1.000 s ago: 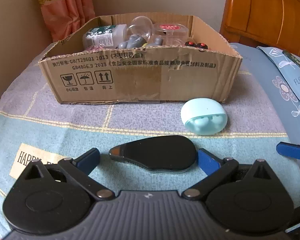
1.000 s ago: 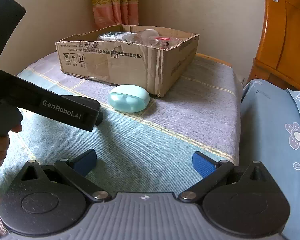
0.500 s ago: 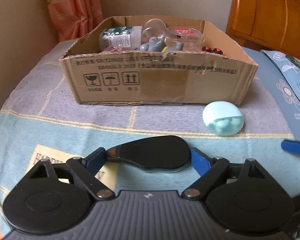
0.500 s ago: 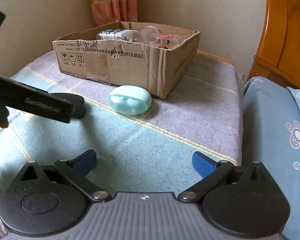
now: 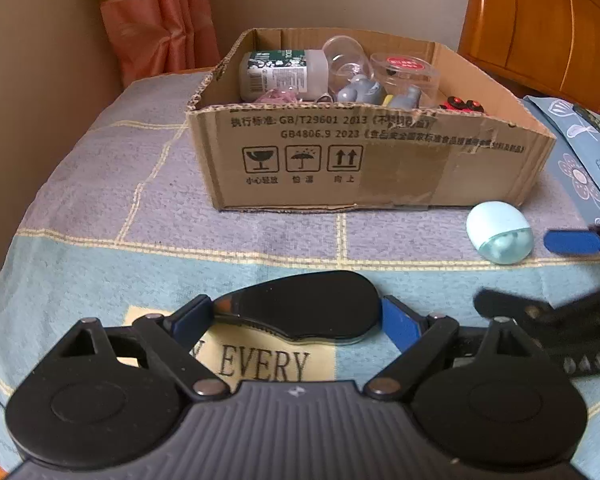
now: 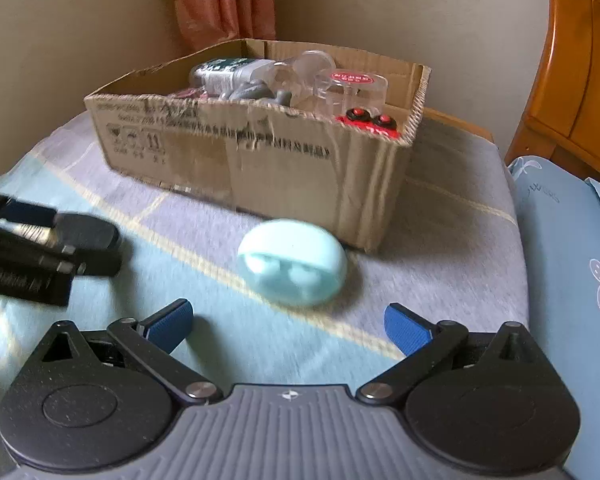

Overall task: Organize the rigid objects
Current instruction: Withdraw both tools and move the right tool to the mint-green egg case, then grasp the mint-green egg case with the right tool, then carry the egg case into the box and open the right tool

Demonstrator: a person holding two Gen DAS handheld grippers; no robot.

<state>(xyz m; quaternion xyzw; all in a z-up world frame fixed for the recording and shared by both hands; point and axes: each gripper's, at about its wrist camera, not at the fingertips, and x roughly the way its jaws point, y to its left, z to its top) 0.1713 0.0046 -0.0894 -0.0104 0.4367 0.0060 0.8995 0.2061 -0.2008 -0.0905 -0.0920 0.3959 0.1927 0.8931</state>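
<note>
We note the left gripper (image 5: 296, 318) has just closed its jaws and now pinches the black glossy object (image 5: 300, 310). Cardboard box (image 5: 380, 160) sits behind. Mint case (image 6: 294, 266) lies just beside the box; right gripper (image 6: 288, 322) jaws spread, empty.

Beyond my fingers, a checked blanket (image 5: 100, 184); a pink curtain (image 5: 156, 16) behind; a wooden headboard (image 5: 540, 16).

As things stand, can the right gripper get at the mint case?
Probably yes. The right gripper is open and empty, and the mint case lies just ahead of its fingers on bare blanket. The cardboard box sits behind the case, and the left gripper is off to the side.
</note>
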